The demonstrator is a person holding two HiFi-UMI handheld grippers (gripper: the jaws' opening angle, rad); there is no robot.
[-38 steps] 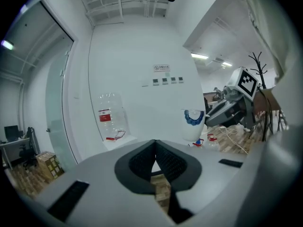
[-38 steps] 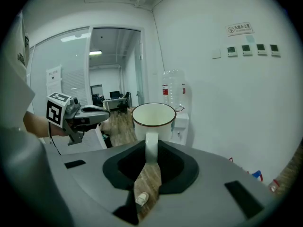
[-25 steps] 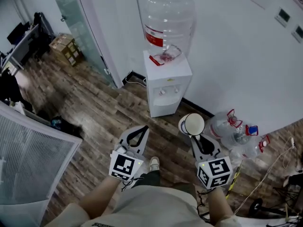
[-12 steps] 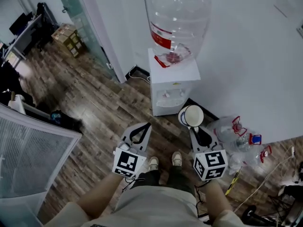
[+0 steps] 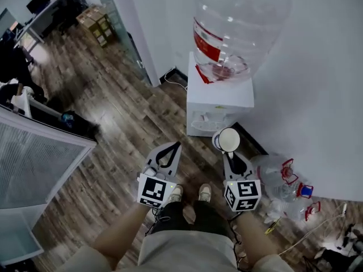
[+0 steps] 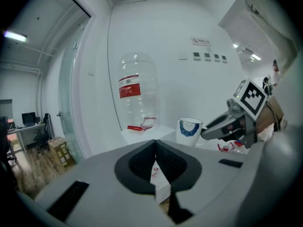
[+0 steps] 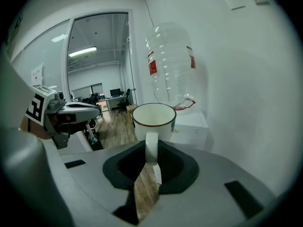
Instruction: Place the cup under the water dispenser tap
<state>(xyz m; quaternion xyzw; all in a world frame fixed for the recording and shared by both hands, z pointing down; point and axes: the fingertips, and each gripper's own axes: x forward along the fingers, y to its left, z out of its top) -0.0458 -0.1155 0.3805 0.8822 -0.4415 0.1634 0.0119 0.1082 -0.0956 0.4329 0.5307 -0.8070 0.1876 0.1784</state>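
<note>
Before the dispenser (image 5: 220, 103), R tool (image 5: 231, 155) grips cup (image 5: 229, 140); L tool (image 5: 177, 144) closed, empty; spare bottles (image 5: 283, 180) on floor at right.

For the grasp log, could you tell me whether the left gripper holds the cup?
No, the cup is clamped by its handle in the right gripper; the left gripper is shut on nothing.

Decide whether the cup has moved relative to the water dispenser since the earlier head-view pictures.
Yes. The cup, in the right hand-held gripper, has come closer to the water dispenser; the cup's rim now overlaps the dispenser's lower front.
</note>
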